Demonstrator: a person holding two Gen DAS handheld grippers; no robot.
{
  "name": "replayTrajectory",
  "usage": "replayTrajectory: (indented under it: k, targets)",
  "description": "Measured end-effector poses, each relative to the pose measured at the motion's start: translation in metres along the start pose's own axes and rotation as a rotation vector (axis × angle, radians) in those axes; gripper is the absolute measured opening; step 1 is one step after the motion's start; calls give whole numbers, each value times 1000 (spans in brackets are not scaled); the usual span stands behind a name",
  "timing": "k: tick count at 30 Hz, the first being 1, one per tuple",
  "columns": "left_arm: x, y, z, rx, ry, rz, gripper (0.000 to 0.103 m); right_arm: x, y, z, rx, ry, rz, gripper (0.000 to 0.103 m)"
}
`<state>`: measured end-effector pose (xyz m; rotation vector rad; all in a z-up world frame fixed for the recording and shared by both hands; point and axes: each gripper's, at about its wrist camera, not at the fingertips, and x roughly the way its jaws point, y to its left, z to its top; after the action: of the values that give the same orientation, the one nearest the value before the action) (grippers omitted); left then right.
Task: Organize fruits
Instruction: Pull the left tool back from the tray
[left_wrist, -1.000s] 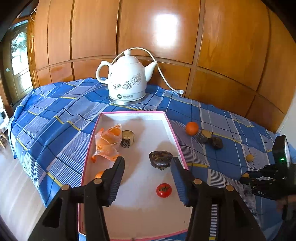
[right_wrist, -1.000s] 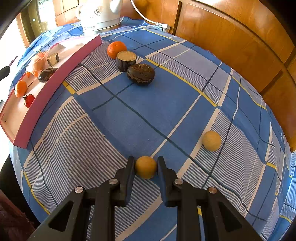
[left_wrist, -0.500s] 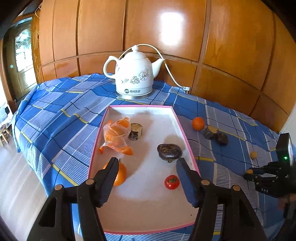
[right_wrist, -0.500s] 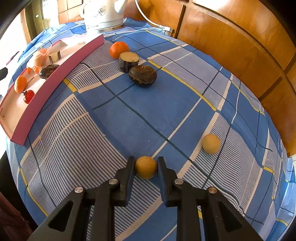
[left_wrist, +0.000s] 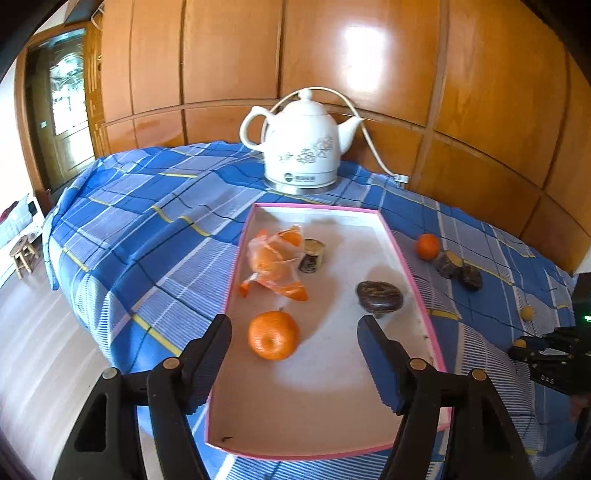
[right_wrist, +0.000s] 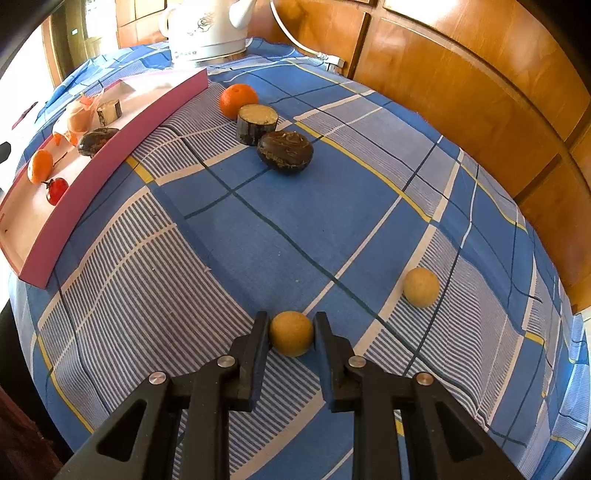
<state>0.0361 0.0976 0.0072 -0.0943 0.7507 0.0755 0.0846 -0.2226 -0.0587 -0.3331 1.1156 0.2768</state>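
A blue plaid cloth covers the tabletop (right_wrist: 280, 206), which sits against orange wood panelling. Nearest in the right wrist view, the right hand-held gripper (right_wrist: 291, 332) is clenched on a small tan fruit (right_wrist: 291, 333) resting low at the cloth, probably so it can be carried to the pink-rimmed tray (left_wrist: 413, 273); a second tan fruit (right_wrist: 421, 287) lies near it, apart. Nearest in the left wrist view, the left hand-held gripper (left_wrist: 295, 332) stands released, its jaws having just been opening, with nothing pressed between them; an orange (left_wrist: 273, 339) lies on the tray floor just beyond its fingertips, so it looks freshly set down there. Farther in the tray lie a dark brown fruit (left_wrist: 380, 295), a plastic bag of orange pieces (left_wrist: 275, 258) and a small cut stub (left_wrist: 314, 254). Only the right view shows the little red fruit (right_wrist: 56, 189) in the tray. That view also shows clearly the loose orange (right_wrist: 238, 100), the cut stub (right_wrist: 256, 123) and the dark fruit (right_wrist: 285, 151) waiting on the cloth. The white kettle (left_wrist: 304, 147) stands farthest back.
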Motion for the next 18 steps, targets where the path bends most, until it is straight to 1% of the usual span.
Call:
replayTrajectory:
  k: [5,9,13,15,18]
  targets:
    - [1,10,-1,-9,-3,25,74,-1,2,-1,-13,0,-8,24]
    - [2,16,-2,-26,11,9,74,-1,6,1,-29,14,-30,24]
    - [1,17,-3,-33,7,-8,74,-1,7,3,-28,28,-48,24]
    - [1,16,-4,-27,-1,0,74,0,8,5,-26,35,-55,24]
    - [3,17,-6,-28,8,9,74,0,10,6,-16,39,-66,24]
